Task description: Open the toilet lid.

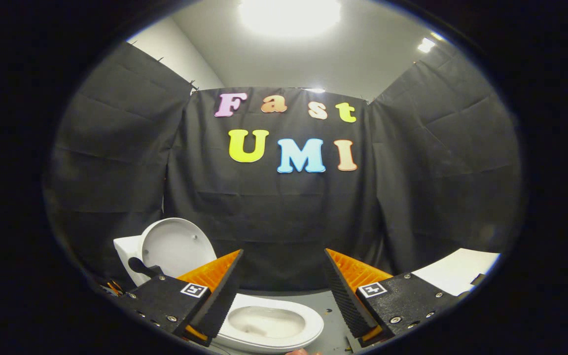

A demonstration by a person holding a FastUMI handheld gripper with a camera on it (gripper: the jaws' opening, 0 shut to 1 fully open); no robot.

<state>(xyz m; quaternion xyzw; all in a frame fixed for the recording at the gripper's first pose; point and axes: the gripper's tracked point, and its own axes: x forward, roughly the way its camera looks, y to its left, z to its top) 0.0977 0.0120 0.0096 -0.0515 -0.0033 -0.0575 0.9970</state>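
Already raised: toilet lid (178,246) standing upright behind the bowl (269,323), leaning back toward a white tank (125,251), beyond the left finger. Tool (282,286) wide open, holding nothing, its 2 ribbed fingers (220,296) spread with the bowl low between them. Judged as done, or nearly. Probably stiff, smooth plastic, light but slippery, hinged at the rear. Best taken at the free rim, far from the hinge, if touched again. Small risk of dropping back and banging if bumped. White bench (456,268) corner beyond the right finger, apart from the toilet
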